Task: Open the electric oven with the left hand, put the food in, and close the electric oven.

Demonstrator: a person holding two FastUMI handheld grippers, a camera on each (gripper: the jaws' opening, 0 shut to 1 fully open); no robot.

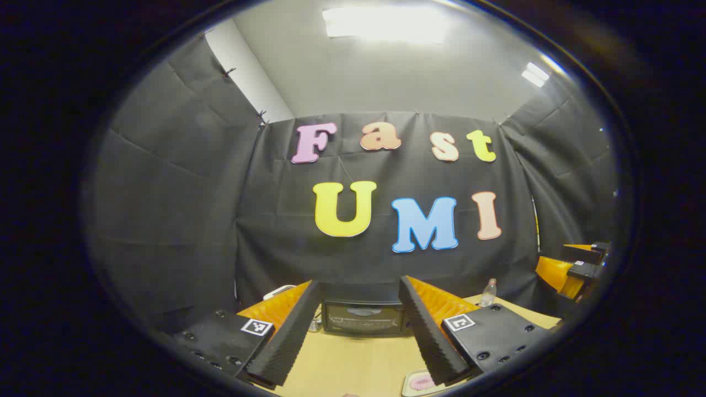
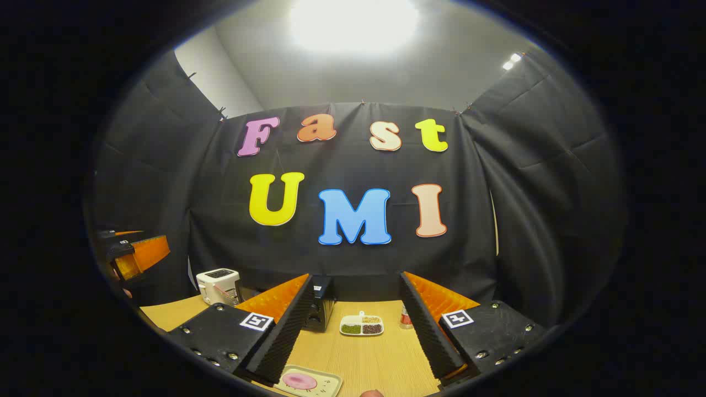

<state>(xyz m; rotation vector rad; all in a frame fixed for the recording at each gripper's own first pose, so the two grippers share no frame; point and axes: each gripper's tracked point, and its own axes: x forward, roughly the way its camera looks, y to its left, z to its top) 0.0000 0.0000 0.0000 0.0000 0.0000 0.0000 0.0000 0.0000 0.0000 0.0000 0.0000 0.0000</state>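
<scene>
Left gripper is spread wide w/ nothing held, aimed square at the closed oven at the table's far edge, probably lining up on its door. Right gripper, also agape & empty, hovers above the food tray at the near edge, likely for pickup. Wood tabletop, black cloth booth walls, bright ceiling light.

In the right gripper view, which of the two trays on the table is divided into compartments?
The white tray farther back, holding green, yellow and dark fillings. The nearer pale tray carries one pink food piece.
</scene>
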